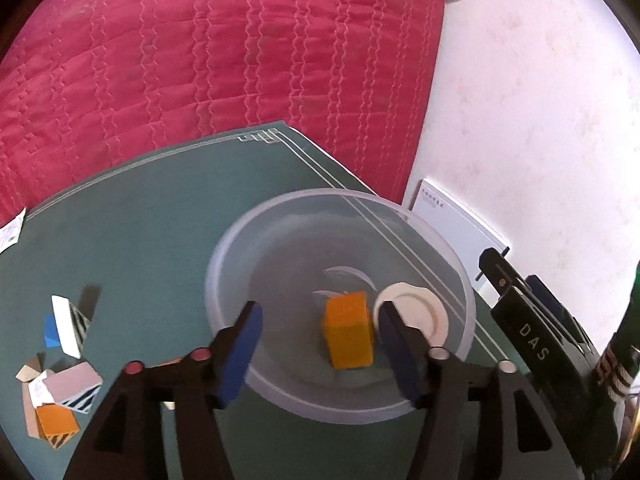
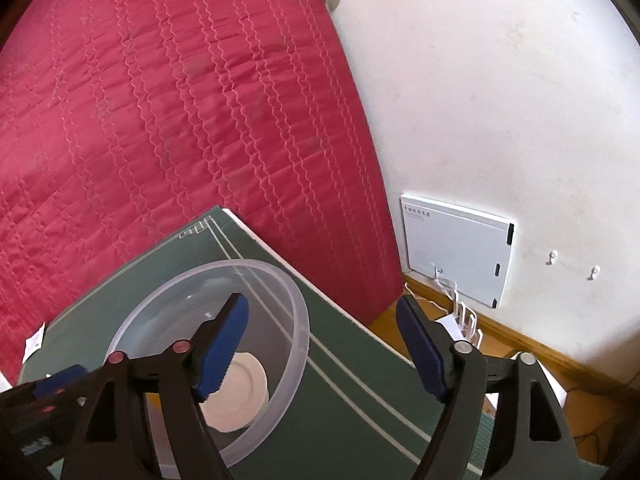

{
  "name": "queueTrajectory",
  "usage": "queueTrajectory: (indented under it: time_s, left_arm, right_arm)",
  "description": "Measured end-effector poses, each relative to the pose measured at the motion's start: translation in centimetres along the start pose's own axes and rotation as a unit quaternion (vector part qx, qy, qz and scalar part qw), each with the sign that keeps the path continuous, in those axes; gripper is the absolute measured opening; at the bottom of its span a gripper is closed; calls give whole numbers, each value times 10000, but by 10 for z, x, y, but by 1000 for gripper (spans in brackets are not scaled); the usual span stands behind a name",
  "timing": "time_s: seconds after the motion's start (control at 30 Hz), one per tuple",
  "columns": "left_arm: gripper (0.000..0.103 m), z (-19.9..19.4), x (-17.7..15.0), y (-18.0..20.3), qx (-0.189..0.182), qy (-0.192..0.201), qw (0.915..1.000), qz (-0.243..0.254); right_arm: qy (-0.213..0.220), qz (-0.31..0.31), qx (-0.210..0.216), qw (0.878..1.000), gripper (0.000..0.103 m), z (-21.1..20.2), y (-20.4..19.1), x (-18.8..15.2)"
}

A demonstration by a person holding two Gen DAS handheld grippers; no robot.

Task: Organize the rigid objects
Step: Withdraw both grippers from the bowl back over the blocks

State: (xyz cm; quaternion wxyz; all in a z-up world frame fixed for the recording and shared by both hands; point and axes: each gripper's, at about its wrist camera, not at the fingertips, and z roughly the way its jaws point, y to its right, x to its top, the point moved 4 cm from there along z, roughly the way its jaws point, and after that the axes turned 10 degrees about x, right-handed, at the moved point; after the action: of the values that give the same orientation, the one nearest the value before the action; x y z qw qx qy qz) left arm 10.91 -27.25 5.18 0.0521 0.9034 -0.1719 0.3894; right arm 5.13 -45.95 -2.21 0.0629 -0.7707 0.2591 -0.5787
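Observation:
A clear plastic bowl (image 1: pixel 212 280) stands on a green mat (image 1: pixel 140 220). Inside it lie an orange block (image 1: pixel 348 332) and a white round disc (image 1: pixel 416 312). My left gripper (image 1: pixel 318 316) hangs open over the bowl; the orange block sits low between its blue pads, and neither pad presses on it. Several small blocks lie piled on the mat's left, among them a white one (image 1: pixel 66 326) and an orange one (image 1: pixel 56 426). In the right wrist view my right gripper (image 2: pixel 320 306) is open and empty, above the bowl's (image 2: pixel 240 264) right side and the disc (image 2: pixel 240 396).
A red quilted bedspread (image 1: pixel 200 60) lies behind the mat. A white flat panel (image 2: pixel 456 248) leans on the white wall, with cables and a wooden floor (image 2: pixel 500 340) below it. A paper tag (image 1: pixel 12 232) sits at the mat's left edge.

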Motion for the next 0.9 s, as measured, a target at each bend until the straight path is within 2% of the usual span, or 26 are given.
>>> queueTrajectory:
  time_s: [0.07,0.13,0.37,0.63,0.9]
  left_arm:
    - [87,-5,0,-9,183,100,9998,-35]
    - [93,-10,0,-18,313,206,9993,-98]
    - [97,-34,7,-51,659,570,9959,-231]
    - [102,-63,4,-98,1152,1062,9872,-295]
    - [102,-81,1,-149,1632,1218,9773,-592]
  right_arm:
    - [-41,36,-42,10000,80,2,1,0]
    - [-127,119,-82,9998,80,5,5,-1]
    - [-360,498,-283,9977,80,13,21,-5]
    - [-376,520,-455,9969,80,7,19,-10]
    - [-430,396,-405,9975,80,-7,6,-16]
